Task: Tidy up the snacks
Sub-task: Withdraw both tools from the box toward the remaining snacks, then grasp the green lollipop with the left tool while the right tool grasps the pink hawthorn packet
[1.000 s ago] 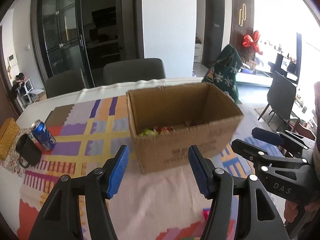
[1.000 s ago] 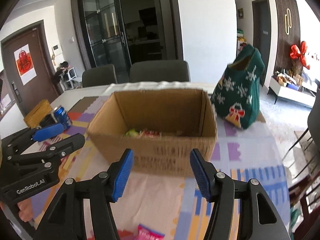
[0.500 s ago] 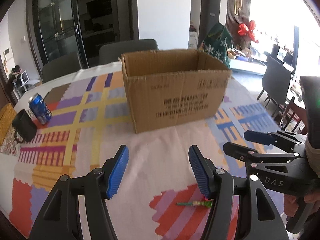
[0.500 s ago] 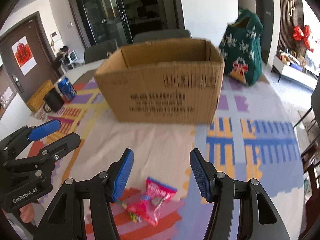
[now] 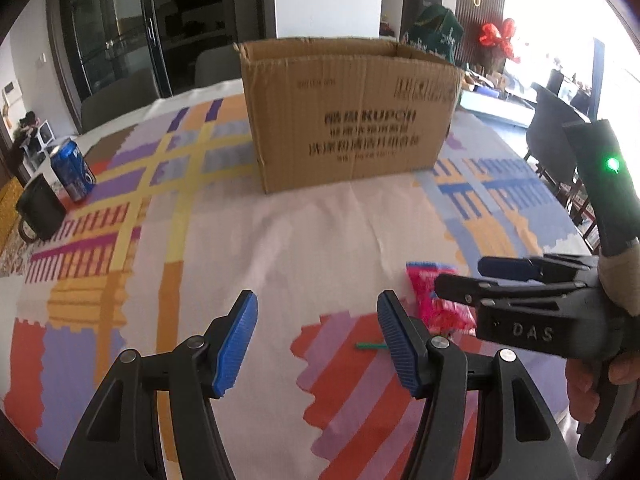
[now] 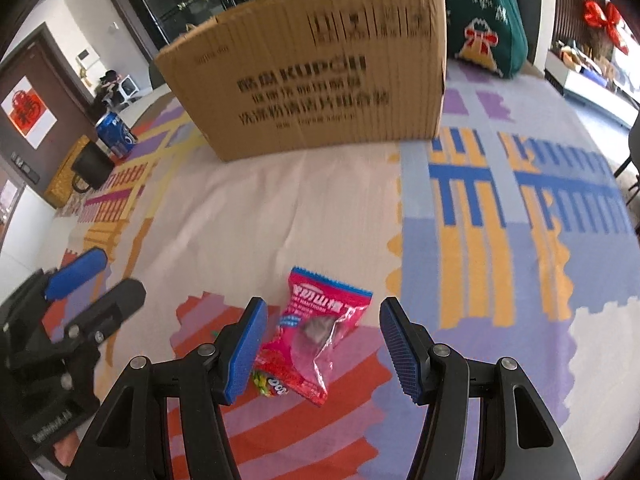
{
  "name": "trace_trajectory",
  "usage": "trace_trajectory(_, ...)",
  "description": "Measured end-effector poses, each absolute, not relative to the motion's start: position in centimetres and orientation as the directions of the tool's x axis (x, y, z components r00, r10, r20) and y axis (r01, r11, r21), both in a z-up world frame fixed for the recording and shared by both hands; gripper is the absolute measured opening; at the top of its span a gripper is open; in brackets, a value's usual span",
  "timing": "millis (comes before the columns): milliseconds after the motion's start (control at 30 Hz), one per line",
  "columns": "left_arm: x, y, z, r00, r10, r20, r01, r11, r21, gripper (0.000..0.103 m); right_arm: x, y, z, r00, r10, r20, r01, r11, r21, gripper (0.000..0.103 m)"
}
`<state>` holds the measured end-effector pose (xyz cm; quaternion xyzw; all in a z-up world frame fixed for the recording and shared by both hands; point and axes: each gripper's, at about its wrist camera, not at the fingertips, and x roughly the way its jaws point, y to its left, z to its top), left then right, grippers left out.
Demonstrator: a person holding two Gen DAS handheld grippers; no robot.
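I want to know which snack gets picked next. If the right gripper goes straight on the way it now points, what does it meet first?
Most likely the pink snack packet, lying on the tablecloth between the open right gripper pads; exact depth is unclear.

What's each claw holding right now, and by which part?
Nothing. The right claw is open over the pink snack packet, pads not touching it. The left claw is open over bare tablecloth.

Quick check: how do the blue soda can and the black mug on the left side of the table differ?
The blue soda can is tall, slim and printed with a logo; the black mug is squatter, plain and has a handle. The can stands farther from the camera, the mug nearer the table edge. Both stand upright, side by side, on the patterned tablecloth, away from the cardboard box.
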<state>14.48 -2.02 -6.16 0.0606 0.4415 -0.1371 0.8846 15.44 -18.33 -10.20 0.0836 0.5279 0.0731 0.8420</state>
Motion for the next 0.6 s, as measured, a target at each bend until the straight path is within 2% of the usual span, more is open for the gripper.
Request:
trace_trajectory(500,12.9,-3.2,-7.9,0.508,-0.239,-0.828,0.355,0.933,-0.052,0.061,16.6,-17.4,-13.0,0.384,0.195,-0.903,-0.009,0.978,0.207,0.059)
trace_trajectory(567,12.9,-3.3,-8.0,0.504,-0.244,-0.828,0.361,0.931,-0.055,0.061,16.6,-17.2,-13.0,0.387,0.186,-0.903,-0.018,0.981,0.195,0.058)
trace_trajectory(600,12.8,-3.4,-8.0,0.503,-0.246,-0.829,0.364,0.93,-0.055,0.061,16.6,-17.1,-13.0,0.39,0.18,-0.903,-0.022,0.982,0.187,0.054)
